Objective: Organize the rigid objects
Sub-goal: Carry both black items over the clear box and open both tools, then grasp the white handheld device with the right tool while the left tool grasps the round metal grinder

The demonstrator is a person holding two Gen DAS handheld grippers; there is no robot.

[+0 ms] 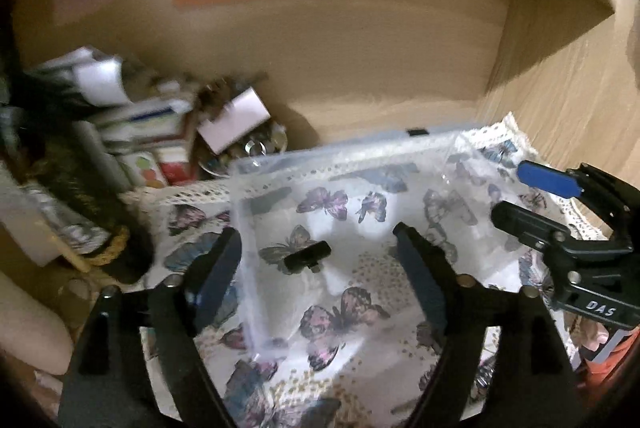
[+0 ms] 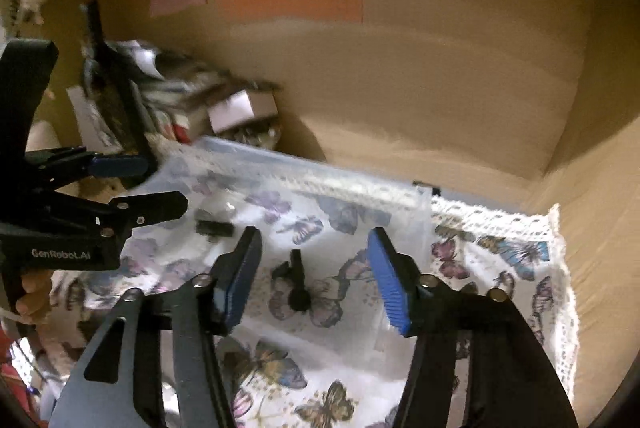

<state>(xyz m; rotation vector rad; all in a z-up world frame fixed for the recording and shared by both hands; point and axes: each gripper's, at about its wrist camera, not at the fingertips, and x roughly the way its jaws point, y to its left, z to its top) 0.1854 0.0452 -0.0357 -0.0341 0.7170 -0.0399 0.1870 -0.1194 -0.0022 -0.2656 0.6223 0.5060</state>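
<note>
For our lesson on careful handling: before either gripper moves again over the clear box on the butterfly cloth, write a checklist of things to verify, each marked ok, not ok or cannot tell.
1. Left gripper jaws open, nothing between the pads: ok.
2. Right gripper jaws open, nothing held: ok.
3. Clear plastic box resting flat on the butterfly cloth: ok.
4. Small black parts lying loose on the box floor: ok.
5. What the black parts are: cannot tell, too blurred.
6. Space between the two grippers over the box: ok, they stand apart.
7. Clutter pile kept clear of the box: cannot tell, it sits close to the far left corner.
</note>
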